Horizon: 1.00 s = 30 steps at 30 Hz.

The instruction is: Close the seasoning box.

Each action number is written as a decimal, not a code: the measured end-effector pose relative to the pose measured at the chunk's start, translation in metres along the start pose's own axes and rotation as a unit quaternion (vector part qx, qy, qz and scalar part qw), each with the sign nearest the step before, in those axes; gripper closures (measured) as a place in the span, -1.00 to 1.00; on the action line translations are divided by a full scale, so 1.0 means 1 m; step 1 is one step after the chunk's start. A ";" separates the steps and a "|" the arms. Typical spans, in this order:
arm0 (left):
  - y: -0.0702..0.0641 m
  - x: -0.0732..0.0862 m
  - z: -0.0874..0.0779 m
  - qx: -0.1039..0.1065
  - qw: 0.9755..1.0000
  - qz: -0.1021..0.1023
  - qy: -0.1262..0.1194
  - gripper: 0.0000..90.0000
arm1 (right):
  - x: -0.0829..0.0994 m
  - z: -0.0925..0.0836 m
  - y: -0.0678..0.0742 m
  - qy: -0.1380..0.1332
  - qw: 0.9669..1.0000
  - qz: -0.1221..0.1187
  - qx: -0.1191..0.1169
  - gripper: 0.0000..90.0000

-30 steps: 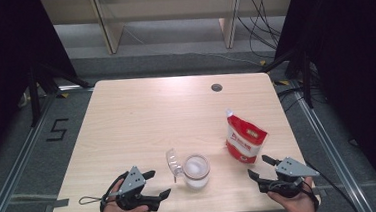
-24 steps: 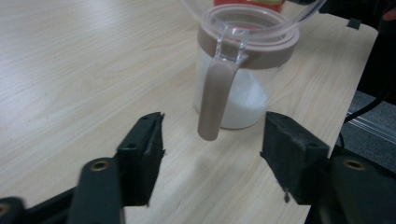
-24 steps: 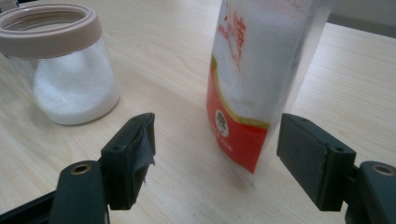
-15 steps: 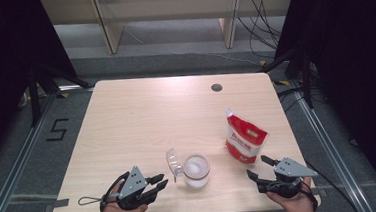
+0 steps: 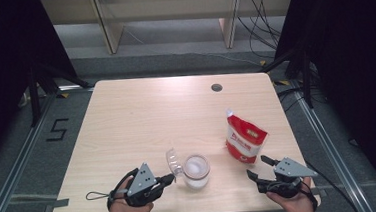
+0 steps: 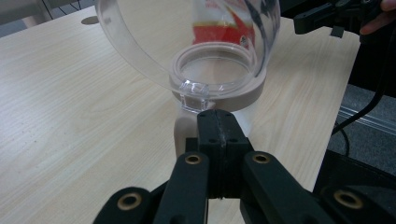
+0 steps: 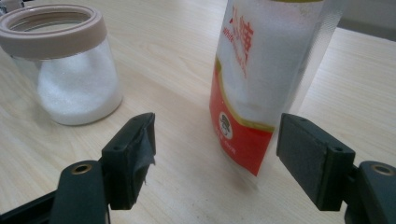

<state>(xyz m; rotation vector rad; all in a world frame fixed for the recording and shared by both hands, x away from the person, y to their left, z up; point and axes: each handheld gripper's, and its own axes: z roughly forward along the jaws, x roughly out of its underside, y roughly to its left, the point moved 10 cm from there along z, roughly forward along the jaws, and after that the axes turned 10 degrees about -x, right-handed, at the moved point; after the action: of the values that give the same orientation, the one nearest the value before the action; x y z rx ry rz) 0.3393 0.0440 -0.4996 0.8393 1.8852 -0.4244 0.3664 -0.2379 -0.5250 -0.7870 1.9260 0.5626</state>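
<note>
- A clear jar (image 5: pixel 196 170) with a beige collar is seen near the table's (image 5: pixel 142 119) front edge, part-filled with white granules; its transparent hinged lid (image 5: pixel 173 160) stands open.
- The left gripper (image 5: pixel 167 178) has just been closed; its jaws are pressed together with nothing between them, just beside the lid's tab.
- The right gripper (image 5: pixel 258 167) is held with jaws apart, empty, near a red-and-white pouch (image 5: pixel 245 138).
</note>
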 end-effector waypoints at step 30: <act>-0.007 -0.009 0.008 0.006 1.000 0.012 -0.013 0.98 | 0.002 0.000 0.002 0.007 1.000 0.009 0.002 -0.35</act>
<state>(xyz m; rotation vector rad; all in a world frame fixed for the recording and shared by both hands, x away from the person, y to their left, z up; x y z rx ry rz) 0.3418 0.0308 -0.4957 0.8595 1.8497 -0.4300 0.3643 -0.2370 -0.5266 -0.7739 1.9483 0.5655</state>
